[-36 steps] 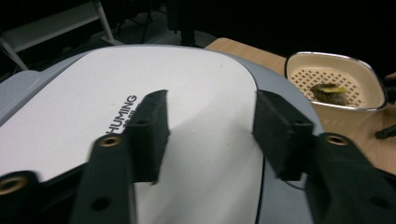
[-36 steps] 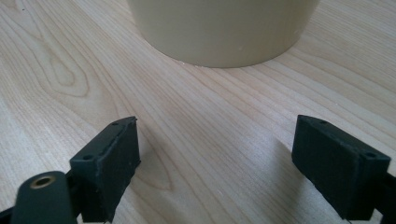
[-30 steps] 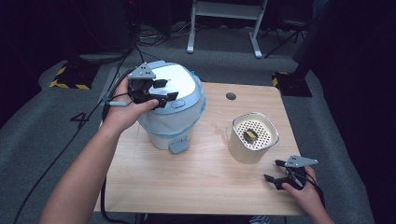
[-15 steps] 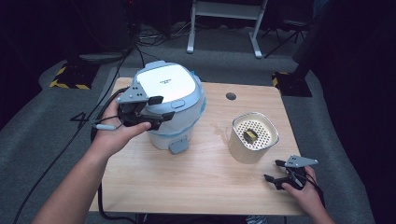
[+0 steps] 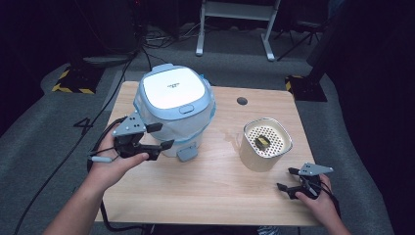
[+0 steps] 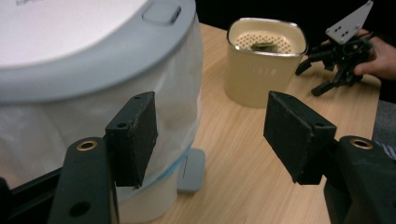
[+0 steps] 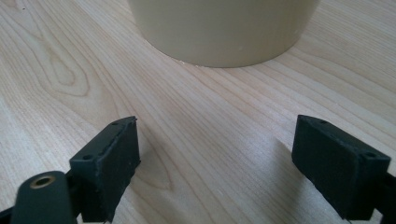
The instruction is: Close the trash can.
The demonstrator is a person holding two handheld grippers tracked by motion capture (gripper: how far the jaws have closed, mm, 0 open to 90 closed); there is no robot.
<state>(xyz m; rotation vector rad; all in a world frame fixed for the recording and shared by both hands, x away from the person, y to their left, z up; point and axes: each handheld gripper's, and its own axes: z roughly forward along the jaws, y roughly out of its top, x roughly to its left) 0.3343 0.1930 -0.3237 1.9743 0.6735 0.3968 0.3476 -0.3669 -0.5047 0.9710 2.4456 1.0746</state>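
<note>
Now the left gripper (image 5: 155,136) hangs spread beside the bin (image 5: 173,108) near the desk's (image 5: 215,196) left edge — a careless sweep could topple it; right gripper (image 5: 288,179) spread, idle.

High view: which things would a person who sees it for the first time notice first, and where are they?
The big white and blue pedal bin with a plastic liner stands at the far left of the wooden table. To its right stands a cream container with a perforated insert and a small dark piece on it. The left hand-held gripper, jaws open, is beside the bin's front left; the right hand-held gripper rests open at the near right corner.
</note>
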